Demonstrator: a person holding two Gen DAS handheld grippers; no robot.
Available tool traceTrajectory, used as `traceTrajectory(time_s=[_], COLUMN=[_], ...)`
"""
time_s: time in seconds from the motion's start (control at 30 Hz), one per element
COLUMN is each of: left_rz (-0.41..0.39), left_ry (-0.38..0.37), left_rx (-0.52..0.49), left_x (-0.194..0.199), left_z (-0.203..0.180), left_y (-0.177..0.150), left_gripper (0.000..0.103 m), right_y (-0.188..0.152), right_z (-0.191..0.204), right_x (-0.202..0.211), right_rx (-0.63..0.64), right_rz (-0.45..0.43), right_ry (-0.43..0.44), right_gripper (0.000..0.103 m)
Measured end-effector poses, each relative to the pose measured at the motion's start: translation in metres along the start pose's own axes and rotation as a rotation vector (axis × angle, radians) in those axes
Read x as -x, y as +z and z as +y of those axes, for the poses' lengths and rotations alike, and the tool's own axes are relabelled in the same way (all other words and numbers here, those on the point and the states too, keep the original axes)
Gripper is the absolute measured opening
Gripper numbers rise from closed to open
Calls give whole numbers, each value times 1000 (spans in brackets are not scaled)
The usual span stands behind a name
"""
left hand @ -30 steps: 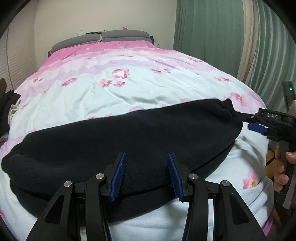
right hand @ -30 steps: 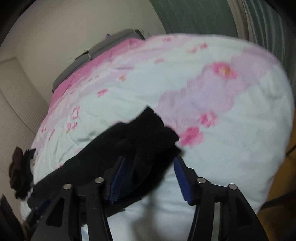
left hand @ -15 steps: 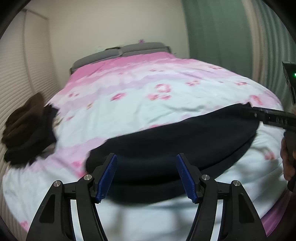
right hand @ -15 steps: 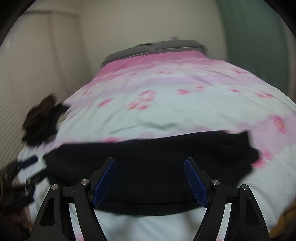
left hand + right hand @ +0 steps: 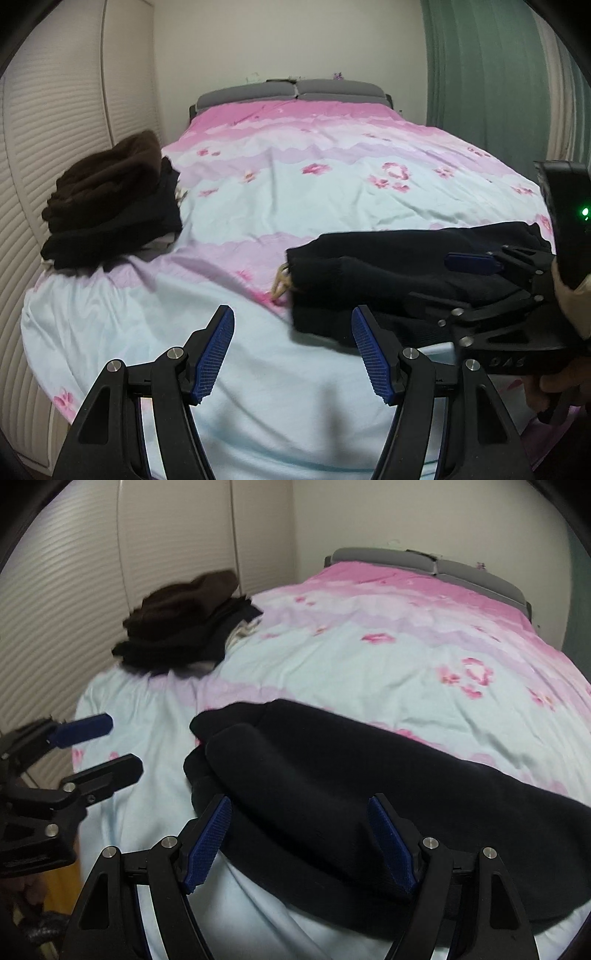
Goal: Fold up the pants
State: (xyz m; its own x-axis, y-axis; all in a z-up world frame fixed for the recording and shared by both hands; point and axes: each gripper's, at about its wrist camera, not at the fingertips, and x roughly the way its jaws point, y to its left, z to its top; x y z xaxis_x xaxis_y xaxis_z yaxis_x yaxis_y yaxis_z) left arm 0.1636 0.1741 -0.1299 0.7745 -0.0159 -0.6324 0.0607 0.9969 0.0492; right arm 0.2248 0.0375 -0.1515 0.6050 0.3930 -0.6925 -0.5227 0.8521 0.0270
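The black pants (image 5: 332,782) lie folded lengthwise across the near part of the bed; they also show at right in the left wrist view (image 5: 391,269), with a tan drawstring (image 5: 280,284) at the waist end. My left gripper (image 5: 291,354) is open and empty over bare bedcover, left of the pants. My right gripper (image 5: 299,842) is open and empty just above the near edge of the pants. It also shows in the left wrist view (image 5: 476,273), and the left gripper shows at the left of the right wrist view (image 5: 96,746).
A pile of brown and black clothes (image 5: 110,199) sits at the bed's left edge, also in the right wrist view (image 5: 184,620). The pink and pale blue floral bedcover (image 5: 332,184) spreads beyond. A slatted closet door (image 5: 44,122) stands at left, green curtains (image 5: 491,74) at right.
Both grippers have let go of the pants and opened wide. The left gripper swung left off the pants to bare bedcover. The right gripper moved from the pants' right end to their near edge.
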Motion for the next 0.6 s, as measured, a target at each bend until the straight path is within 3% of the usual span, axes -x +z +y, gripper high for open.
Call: traceTrajectory(time_s=[0.1, 0.17, 0.27, 0.33, 0.6], left_rz=[25, 33, 40, 40, 11], left_ry=[-4, -9, -23, -29, -46], left_rx=[35, 64, 112, 133, 186], left_x=[-8, -12, -17, -19, -11], left_z=[15, 24, 33, 36, 44], left_y=[-3, -5, -7, -7, -3], left_gripper=[65, 65, 65, 65, 66], right_y=[3, 5, 8, 8, 11], right_z=[8, 8, 10, 12, 15], right_x=[-16, -23, -28, -32, 7], right_rx=[22, 11, -2, -5, -45], right_rz=[41, 56, 61, 77, 16], right_ry=[-43, -67, -90, -110, -68], right_gripper=[74, 65, 43, 20, 15])
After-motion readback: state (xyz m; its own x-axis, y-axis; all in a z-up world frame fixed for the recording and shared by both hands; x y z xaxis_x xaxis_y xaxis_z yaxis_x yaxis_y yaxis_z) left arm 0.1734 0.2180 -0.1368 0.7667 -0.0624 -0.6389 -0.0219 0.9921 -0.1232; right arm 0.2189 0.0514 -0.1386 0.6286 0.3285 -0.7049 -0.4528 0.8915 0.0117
